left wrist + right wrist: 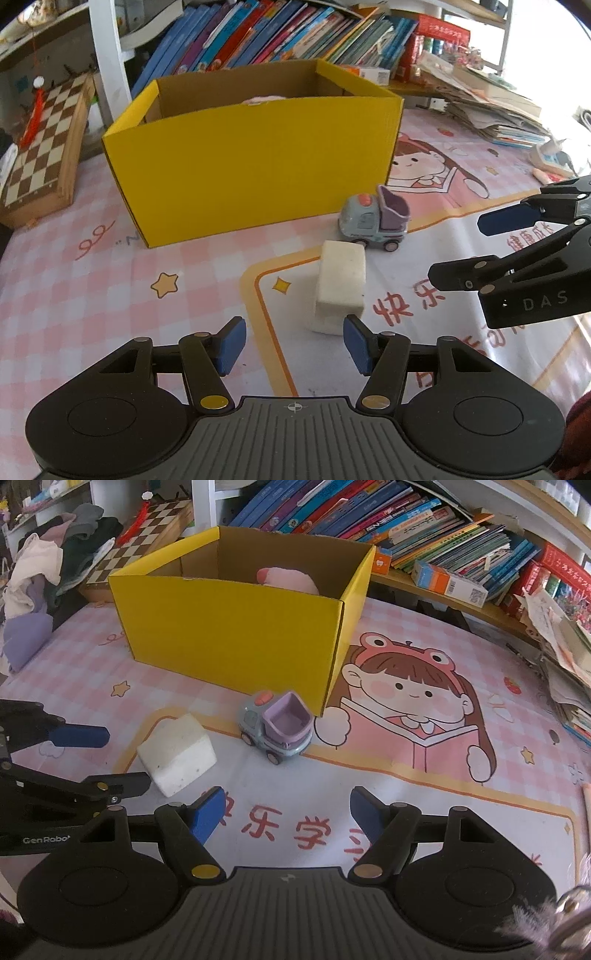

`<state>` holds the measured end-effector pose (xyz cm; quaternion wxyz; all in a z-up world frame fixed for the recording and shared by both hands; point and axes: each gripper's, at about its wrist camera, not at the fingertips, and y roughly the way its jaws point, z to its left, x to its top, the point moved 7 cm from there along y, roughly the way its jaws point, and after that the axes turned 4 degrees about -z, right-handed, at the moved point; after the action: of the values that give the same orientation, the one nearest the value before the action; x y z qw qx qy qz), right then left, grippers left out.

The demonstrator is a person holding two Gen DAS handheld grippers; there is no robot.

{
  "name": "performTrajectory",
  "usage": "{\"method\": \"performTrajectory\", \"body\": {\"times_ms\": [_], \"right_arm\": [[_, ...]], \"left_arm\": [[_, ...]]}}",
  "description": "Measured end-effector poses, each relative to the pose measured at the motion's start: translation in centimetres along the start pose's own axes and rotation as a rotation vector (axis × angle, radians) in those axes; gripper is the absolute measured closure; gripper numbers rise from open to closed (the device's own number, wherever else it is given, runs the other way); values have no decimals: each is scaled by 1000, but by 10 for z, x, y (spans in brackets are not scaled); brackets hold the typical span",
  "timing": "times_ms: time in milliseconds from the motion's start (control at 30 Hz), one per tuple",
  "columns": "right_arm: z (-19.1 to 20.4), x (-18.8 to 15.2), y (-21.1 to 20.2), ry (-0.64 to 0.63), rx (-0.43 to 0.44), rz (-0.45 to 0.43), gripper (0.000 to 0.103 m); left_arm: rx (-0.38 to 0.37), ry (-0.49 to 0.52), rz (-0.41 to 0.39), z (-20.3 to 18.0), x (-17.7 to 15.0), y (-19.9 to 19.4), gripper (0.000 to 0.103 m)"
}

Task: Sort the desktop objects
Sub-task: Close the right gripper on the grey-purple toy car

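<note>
Right wrist: toy truck (275,731) touches yellow box (236,627), beside sponge (176,755).

Leaning books (369,513), chessboard (40,147), clothes pile (48,565), cartoon mat (406,709).

**Desk surface and its load**

Desk mat (424,797), pink-checked with a cartoon girl print. At centre, a yellow cardboard box (236,635); at its 5 o'clock corner a toy truck (277,727); at 7 o'clock of the truck, nearby, a white foam block (177,755).
</note>
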<state>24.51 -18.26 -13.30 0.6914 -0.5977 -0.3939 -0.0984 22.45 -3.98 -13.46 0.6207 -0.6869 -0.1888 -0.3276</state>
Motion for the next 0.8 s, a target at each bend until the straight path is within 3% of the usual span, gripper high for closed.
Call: {"method": "performTrajectory", "body": {"times_ms": [800], "right_arm": [[3,32,51,-62,69,11,34]], "left_arm": [[-75,13,25,-17,8,14,41]]}}
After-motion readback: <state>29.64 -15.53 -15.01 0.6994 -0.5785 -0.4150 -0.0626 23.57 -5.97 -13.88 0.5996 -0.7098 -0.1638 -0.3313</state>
